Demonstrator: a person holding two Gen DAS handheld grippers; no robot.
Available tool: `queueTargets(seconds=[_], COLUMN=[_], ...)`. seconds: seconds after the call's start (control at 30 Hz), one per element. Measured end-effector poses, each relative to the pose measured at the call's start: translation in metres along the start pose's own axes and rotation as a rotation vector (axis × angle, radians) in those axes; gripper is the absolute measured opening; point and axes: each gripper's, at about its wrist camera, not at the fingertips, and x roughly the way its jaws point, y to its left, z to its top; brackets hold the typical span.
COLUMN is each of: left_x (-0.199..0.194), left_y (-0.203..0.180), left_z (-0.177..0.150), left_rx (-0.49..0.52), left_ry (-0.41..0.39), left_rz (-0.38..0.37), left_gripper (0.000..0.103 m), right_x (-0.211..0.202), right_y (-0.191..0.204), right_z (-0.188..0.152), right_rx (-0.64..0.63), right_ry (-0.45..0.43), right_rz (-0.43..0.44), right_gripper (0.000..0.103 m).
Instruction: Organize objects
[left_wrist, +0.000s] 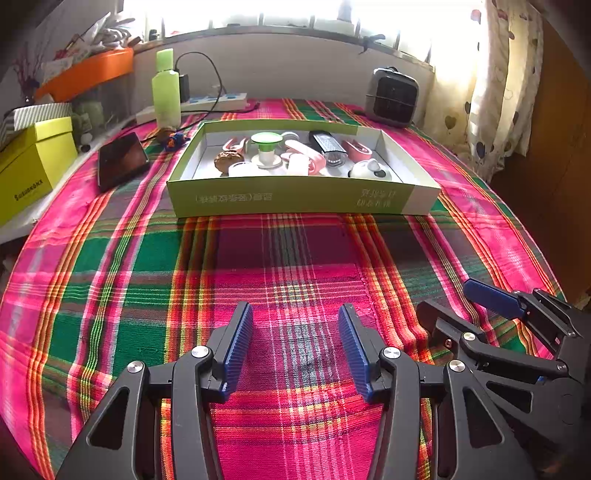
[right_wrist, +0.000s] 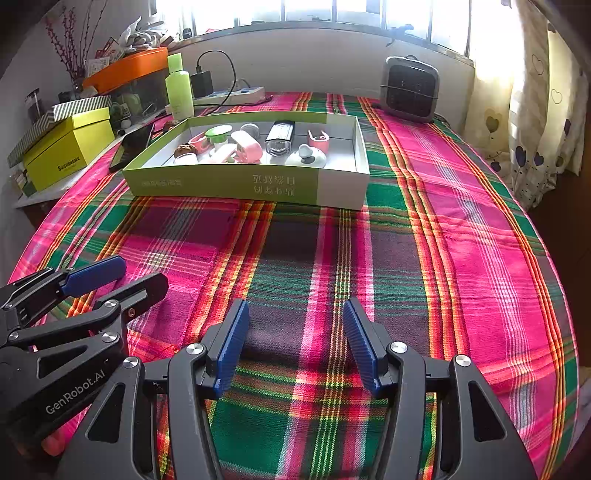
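While both grippers are hovering side by side over the plaid cloth (left_wrist: 295, 258), the left gripper (left_wrist: 295, 347) & right gripper (right_wrist: 295, 343) are each standing w/ fingers apart, approx. half-wide, holding nothing. Small objects are all sitting inside the green box (left_wrist: 295, 197), well apart from the grippers, nr the far edge by a green bottle (left_wrist: 166, 88) & heater (right_wrist: 412, 88).

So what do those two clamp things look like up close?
Each hand-held gripper, left and right, is a black plastic frame with triangular cut-outs and silver bolts, ending in two fingers with ribbed blue pads. The left one carries white "GenRobot.AI" lettering.
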Motion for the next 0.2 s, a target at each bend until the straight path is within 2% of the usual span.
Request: queueTargets(seconds=[0.2], left_x=[0.0001], left_y=[0.0001], left_z=[0.0], left_rx=[0.0], left_ry=[0.0], left_rz=[0.0], left_gripper=[0.047], right_x=[0.0001], right_y=[-0.0002], right_z=[-0.0003], right_rx=[0.0], right_ry=[0.0], right_rz=[0.0], right_gripper=[0.054])
